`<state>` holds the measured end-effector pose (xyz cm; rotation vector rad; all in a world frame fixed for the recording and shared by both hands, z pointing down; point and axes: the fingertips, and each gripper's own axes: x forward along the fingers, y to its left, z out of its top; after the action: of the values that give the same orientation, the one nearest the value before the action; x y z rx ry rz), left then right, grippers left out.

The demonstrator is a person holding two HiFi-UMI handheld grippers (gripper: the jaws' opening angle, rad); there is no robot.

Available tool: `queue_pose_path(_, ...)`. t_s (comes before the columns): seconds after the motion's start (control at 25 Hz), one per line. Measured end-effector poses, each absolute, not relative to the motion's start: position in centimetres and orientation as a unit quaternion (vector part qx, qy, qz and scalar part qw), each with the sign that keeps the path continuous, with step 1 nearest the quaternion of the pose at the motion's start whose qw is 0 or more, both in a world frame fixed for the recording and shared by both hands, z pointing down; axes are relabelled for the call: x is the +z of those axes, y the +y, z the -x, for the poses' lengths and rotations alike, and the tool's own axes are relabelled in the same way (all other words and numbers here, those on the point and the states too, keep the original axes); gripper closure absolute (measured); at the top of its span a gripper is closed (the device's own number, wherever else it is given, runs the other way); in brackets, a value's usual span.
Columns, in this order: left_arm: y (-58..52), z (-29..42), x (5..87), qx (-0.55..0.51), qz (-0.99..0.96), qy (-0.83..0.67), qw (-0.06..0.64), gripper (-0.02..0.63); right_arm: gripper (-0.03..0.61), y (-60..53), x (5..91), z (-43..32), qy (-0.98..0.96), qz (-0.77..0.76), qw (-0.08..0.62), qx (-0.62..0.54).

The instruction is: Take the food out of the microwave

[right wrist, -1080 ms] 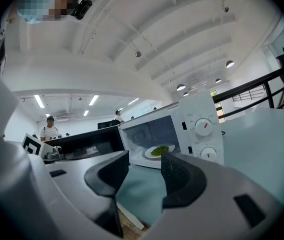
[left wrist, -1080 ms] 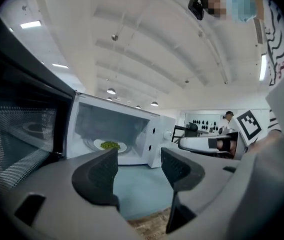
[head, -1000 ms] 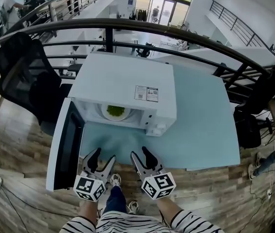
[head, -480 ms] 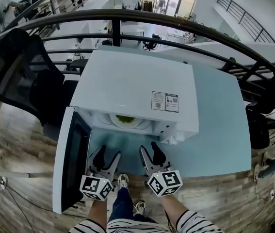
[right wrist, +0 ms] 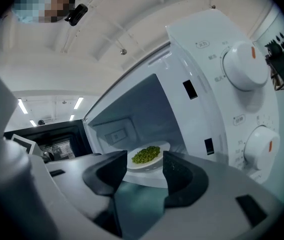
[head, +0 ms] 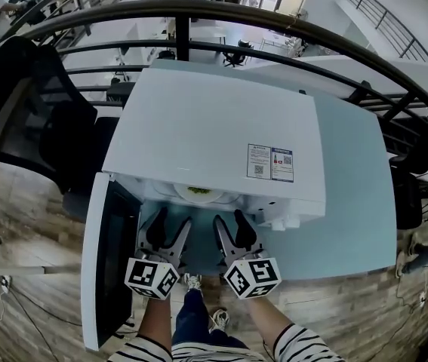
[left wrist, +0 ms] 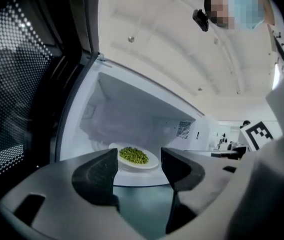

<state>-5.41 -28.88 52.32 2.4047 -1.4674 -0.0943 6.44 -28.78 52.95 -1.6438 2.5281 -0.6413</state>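
Note:
The white microwave (head: pixel 214 134) stands on a pale blue table (head: pixel 349 202), its door (head: pixel 112 255) swung open to the left. Inside sits a white plate of green peas (left wrist: pixel 134 156), also seen in the right gripper view as the plate (right wrist: pixel 147 156); from the head view only the plate's front rim (head: pixel 198 193) shows under the oven's top. My left gripper (head: pixel 171 223) and right gripper (head: pixel 231 221) hover side by side just before the opening, a short way from the plate. The left gripper (left wrist: pixel 139 166) is open and empty. The right gripper (right wrist: pixel 144 166) jaws are opening, with nothing between them.
Two control knobs (right wrist: pixel 242 66) sit on the microwave's right panel. A black office chair (head: pixel 25 104) stands left of the table, and a dark railing (head: pixel 274 21) curves behind it. The open door walls off the left side of my left gripper.
Both grippers moved forward from the table's front edge to the oven's mouth. The head view has come closer over the microwave, so its top now hides most of the plate.

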Motion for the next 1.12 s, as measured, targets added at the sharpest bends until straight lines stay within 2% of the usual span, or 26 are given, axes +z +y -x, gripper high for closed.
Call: queue_pose_path(1.12, -36.5, 5.3, 55.9, 0.010, -0.856, -0.487, 0.175, 0.359, 0.357, -34.8, 56.5, -5.0, 0.790, 0.569, 0.012, -0.228)
